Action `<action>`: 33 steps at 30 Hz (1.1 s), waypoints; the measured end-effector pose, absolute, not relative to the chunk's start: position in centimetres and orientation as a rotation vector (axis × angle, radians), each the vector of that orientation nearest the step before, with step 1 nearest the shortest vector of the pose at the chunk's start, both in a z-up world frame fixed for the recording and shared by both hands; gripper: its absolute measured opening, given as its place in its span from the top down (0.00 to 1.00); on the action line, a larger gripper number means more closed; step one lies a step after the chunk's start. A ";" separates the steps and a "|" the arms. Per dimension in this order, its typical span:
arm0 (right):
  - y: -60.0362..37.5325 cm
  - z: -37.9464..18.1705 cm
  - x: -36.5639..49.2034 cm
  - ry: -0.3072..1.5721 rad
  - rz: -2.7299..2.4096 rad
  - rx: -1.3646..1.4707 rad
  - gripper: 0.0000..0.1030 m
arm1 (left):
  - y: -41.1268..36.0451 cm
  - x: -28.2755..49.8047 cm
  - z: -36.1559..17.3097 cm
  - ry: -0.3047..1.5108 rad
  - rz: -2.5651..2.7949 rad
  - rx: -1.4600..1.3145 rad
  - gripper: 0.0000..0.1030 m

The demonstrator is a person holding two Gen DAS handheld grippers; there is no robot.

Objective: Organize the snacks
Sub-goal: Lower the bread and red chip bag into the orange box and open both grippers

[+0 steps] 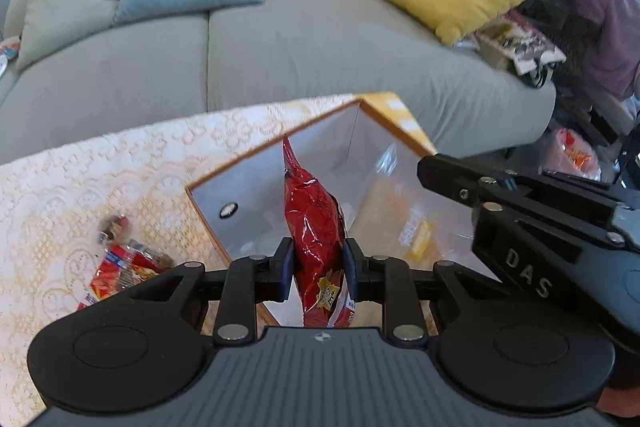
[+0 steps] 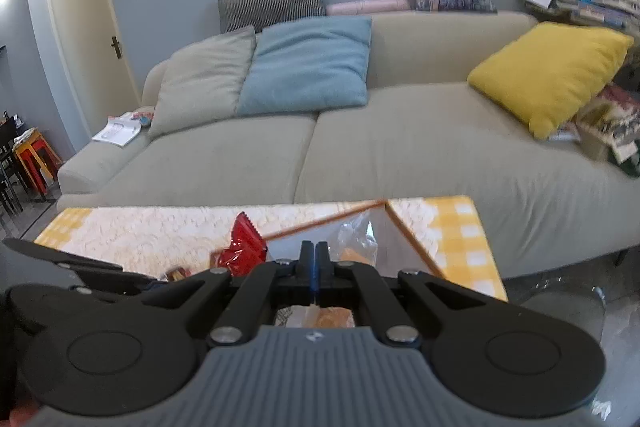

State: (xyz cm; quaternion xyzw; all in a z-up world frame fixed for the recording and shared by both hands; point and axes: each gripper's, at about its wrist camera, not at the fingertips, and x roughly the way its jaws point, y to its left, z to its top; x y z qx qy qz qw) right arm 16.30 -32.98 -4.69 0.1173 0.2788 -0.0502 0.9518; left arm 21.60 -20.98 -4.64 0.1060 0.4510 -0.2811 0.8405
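Note:
My left gripper point(image 1: 318, 267) is shut on a red foil snack bag point(image 1: 316, 211). It holds the bag upright over the open white box with an orange rim point(image 1: 280, 143). Inside the box lies a clear bag of yellow-orange snacks point(image 1: 412, 227). My right gripper point(image 1: 426, 167) reaches over the box's right side, close to that clear bag. In the right wrist view the right gripper point(image 2: 315, 251) is shut, fingers together. I cannot tell whether it pinches the clear bag point(image 2: 356, 243) beside its tips. The red bag point(image 2: 244, 247) shows to its left, above the box rim point(image 2: 320, 221).
The box sits on a table under a lace cloth point(image 1: 100, 179) over yellow check. Loose red-and-white snack packets point(image 1: 120, 267) lie left of the box. Behind the table stands a grey sofa point(image 1: 320, 39) with blue and yellow cushions. A person in purple point(image 1: 608, 27) sits far right.

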 end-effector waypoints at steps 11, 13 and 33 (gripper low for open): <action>-33.4 -7.8 18.0 0.667 -0.105 0.195 1.00 | -22.3 23.4 -7.8 1.051 -0.574 0.248 0.72; -33.4 -8.4 18.1 0.694 -0.106 0.190 1.00 | -22.3 23.7 -8.2 1.060 -0.568 0.246 0.72; -31.6 -11.2 18.2 0.854 -0.124 0.135 0.85 | -20.1 23.4 -6.6 1.030 -0.567 0.221 0.47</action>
